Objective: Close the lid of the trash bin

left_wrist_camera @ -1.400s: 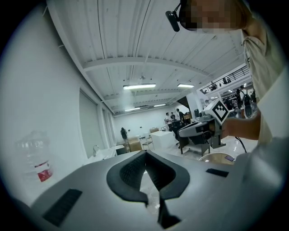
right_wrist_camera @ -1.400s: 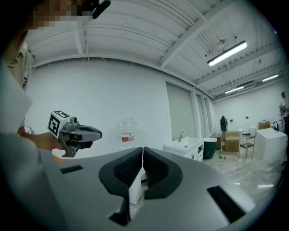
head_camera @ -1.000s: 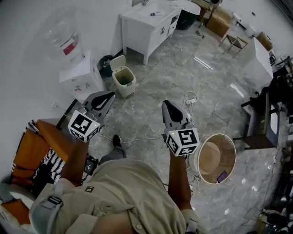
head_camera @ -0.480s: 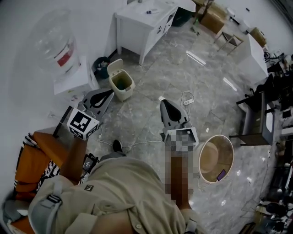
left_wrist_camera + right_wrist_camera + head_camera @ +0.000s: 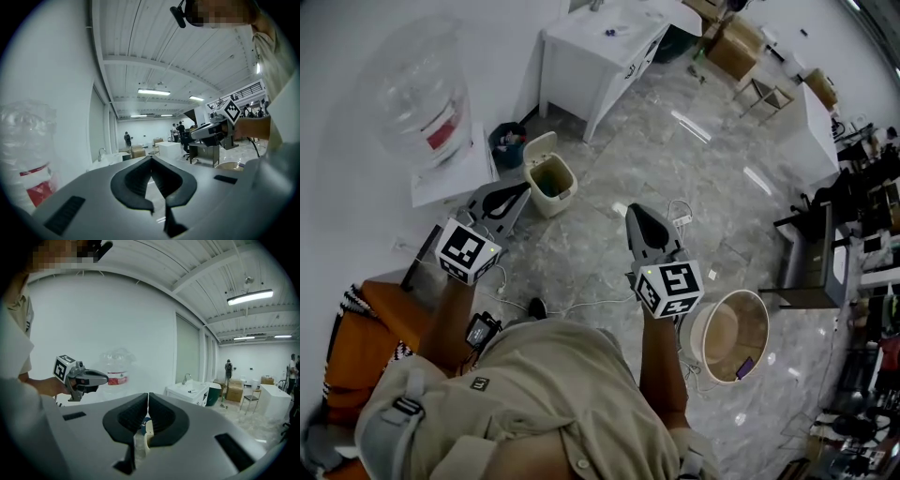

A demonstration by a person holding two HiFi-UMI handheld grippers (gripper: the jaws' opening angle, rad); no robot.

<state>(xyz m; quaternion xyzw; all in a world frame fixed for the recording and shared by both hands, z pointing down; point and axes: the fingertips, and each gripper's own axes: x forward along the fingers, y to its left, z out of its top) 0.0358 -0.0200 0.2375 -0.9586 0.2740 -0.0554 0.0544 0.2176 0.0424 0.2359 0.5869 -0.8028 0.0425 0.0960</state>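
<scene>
Currently the left gripper [image 5: 523, 191] and right gripper [image 5: 632, 212] are both clenched tip to tip on nothing and well apart from the target, probably kept closed to push the lid rather than grasp it. The trash bin [image 5: 553, 184] stands at the floor's edge by the wall, near the water dispenser [image 5: 450, 171], with its lid [image 5: 539, 146] raised; closing not begun. Nothing is legible: the bottle's red label [image 5: 442, 133] is blurred.

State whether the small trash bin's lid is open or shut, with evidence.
Open: the lid stands raised behind the trash bin, whose inside shows from above.
</scene>
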